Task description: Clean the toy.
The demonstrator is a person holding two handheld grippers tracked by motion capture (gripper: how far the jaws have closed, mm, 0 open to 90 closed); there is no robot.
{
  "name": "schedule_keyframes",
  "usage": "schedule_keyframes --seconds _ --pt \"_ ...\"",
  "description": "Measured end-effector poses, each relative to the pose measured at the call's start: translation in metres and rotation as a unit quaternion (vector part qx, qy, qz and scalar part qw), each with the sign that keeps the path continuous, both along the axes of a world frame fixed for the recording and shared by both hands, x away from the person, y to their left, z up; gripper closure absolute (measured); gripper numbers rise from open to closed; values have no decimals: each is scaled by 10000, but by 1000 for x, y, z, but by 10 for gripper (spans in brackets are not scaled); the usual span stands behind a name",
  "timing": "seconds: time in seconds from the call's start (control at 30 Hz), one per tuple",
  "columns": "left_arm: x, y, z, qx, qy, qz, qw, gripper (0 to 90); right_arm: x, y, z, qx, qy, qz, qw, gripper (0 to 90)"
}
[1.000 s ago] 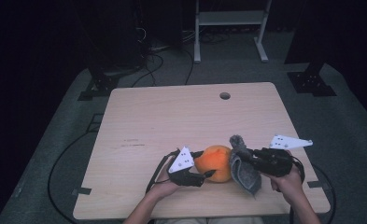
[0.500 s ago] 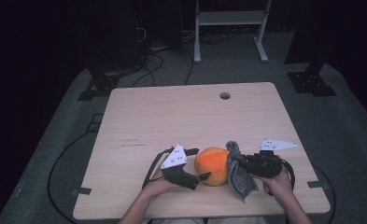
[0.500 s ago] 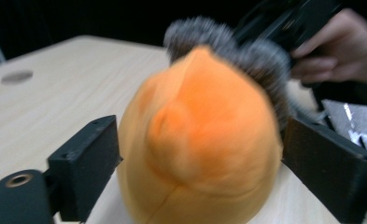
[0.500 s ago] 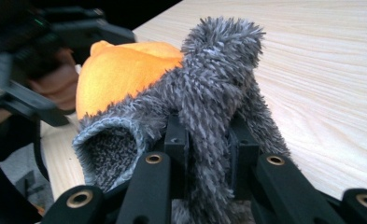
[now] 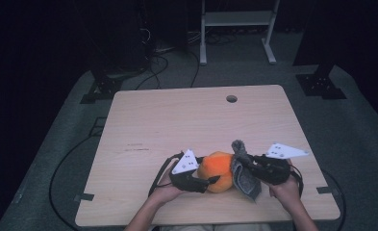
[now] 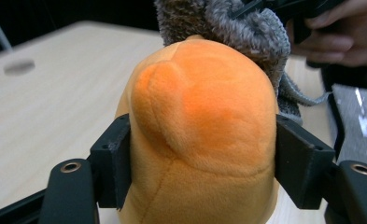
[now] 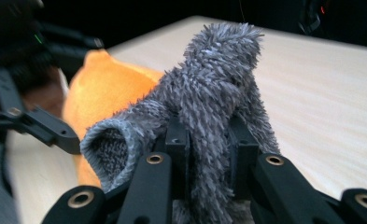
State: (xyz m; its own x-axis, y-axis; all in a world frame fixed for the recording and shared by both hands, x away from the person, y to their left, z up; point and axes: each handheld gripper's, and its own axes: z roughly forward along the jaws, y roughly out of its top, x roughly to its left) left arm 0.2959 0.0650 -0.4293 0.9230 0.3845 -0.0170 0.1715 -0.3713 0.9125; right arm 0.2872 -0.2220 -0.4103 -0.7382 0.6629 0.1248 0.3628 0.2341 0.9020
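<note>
One orange plush toy (image 5: 217, 171) sits near the front edge of the table (image 5: 177, 120), between the two grippers. The left gripper (image 5: 207, 182) has its jaws on either side of the toy; in the left gripper view both pads press into the orange plush (image 6: 200, 130), so it is gripped there (jaws have just been closing in on it). The right gripper (image 5: 246, 166) is clenched tight on one grey fuzzy sock (image 5: 243, 174), which drapes against the toy's right side.

The high view gives layout: toy, sock and both hands sit close together at the near edge, with one round hole (image 5: 231, 98) at the table's far edge. The left gripper view adds the pad contact on the toy, with the sock (image 6: 237, 28) touching the toy's far side and the other hand (image 6: 340, 42) behind it. The right gripper view shows the sock (image 7: 214, 93) bunched between the jaws, its open cuff (image 7: 109, 147) curling off to the left, the toy (image 7: 106, 88) just behind.

Count: one toy, one sock, two grippers, one table.
</note>
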Motion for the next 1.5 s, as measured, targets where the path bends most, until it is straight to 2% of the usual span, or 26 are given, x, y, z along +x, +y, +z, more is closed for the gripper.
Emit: schedule_keyframes --seconds 0.03,0.1,0.13,0.2,0.27,0.33,0.4,0.47,0.53,0.6,0.7,0.8,0.87,0.93,1.03,1.1,1.17,1.2,1.3,1.37,1.43,1.5 --pt "1 1 -2 -48 75 -54 9999 232 2 2 -5 -44 76 39 10000 737" --pt "2 2 -3 -54 125 -234 9996 146 8 -2 -11 235 275 103 9993 728" --pt "2 2 -4 -31 76 -239 9997 129 11 -4 -12 332 366 119 9987 718" --pt "1 0 -4 105 -118 -107 9998 176 12 -7 -13 360 406 60 9985 722" --pt "1 -1 -3 125 -203 42 9997 230 9 -7 -9 224 286 -9 9993 736" --pt "3 -1 -4 30 -119 167 9998 249 4 -6 -3 140 175 8 9997 749" --pt "5 -2 -4 -94 32 279 9996 251 -1 -1 4 79 32 140 9999 754" --pt "5 -4 -5 -96 42 238 9997 251 -9 8 12 -25 -121 387 9992 754" --pt "2 -5 -6 -33 13 53 10000 250 -15 20 19 -174 -285 593 9977 752" --pt "1 -4 -5 40 8 -17 10000 251 -16 26 21 -324 -359 646 9967 748" --pt "0 -1 -6 105 -26 -108 9999 266 -8 19 14 -207 -203 510 9983 748" --pt "0 0 -7 121 -56 -132 9998 271 1 3 4 -487 -133 -25 9987 755" --pt "0 0 -7 99 -55 -103 9999 271 4 -6 -4 -582 35 -198 9981 759" --pt "1 -1 -8 33 -13 -27 10000 262 2 -6 -6 -561 75 -93 9984 761" --pt "3 -2 -9 -11 45 11 10000 255 -6 5 4 -532 -145 113 9984 763" --pt "2 -3 -9 11 11 5 10000 256 -12 14 11 -466 -294 341 9979 762" --pt "0 -4 -9 56 -63 33 10000 256 -16 20 16 -315 -323 568 9974 761" --pt "-1 -4 -9 72 -105 68 9999 258 -17 22 17 -309 -325 590 9972 761" --pt "-1 -4 -7 93 -131 102 9998 261 -11 16 14 -232 -229 418 9986 761" --pt "-1 -4 -7 74 -133 116 9998 260 -6 8 9 -393 -178 146 9990 761" --pt "0 -4 -7 63 -251 177 9995 260 -1 -1 2 -376 -33 106 9992 764" --pt "-1 -5 -8 78 -357 216 9991 259 -2 -3 -1 -425 -15 122 9990 765"
